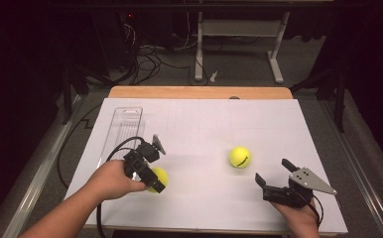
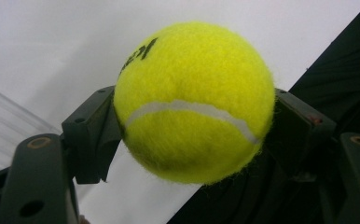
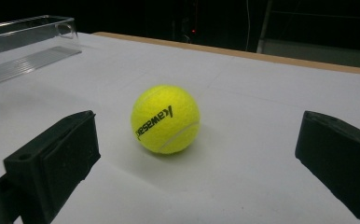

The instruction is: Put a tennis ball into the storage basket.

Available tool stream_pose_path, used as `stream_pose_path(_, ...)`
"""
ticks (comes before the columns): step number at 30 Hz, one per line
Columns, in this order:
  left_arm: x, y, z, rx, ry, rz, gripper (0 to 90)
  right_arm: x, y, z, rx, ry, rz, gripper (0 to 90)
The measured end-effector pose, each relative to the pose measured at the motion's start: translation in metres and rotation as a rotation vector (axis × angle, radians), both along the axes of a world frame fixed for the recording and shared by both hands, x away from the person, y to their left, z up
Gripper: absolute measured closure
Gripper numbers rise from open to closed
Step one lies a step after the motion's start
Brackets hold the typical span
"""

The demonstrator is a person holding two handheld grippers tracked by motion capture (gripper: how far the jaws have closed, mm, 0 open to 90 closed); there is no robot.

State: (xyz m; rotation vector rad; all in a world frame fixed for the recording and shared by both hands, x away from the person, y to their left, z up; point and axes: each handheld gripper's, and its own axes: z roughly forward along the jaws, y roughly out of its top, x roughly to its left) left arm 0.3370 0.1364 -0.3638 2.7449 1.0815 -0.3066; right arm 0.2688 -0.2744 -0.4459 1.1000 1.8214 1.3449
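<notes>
A yellow tennis ball [image 2: 194,102] sits clamped between the two black jaws of my left gripper [image 1: 156,181], which is shut on it at the table's front left; the same held ball [image 1: 159,176] peeks out beside the hand. A second tennis ball [image 1: 239,157] with black lettering rests free on the white table sheet [image 1: 204,124], right of centre. My right gripper [image 1: 274,171] is open near the front right, its jaws spread wide and pointed at that second ball [image 3: 165,119], which lies a short way ahead of the pads and apart from them.
A long clear plastic tray [image 1: 125,126] lies along the left side of the sheet, just beyond the left hand; the tray [image 3: 26,39] also appears at the far left in the right gripper view. A wooden table edge [image 1: 199,92] runs along the back. Cables and a desk frame stand on the floor behind.
</notes>
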Motion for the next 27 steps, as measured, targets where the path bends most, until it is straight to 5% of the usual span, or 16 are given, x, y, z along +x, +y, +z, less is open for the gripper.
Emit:
stream_pose_path(6, 0.001, 0.004, -0.001, 0.018, 0.037, 0.015, 26.3, 0.0, 0.0, 0.0, 0.0, 0.002, -0.001, 0.3)
stream_pose_path(27, 0.012, 0.025, 0.02, -0.014, 0.041, 0.084, 26.3, 0.0, 0.0, 0.0, -0.001, 0.001, -0.003, 0.3)
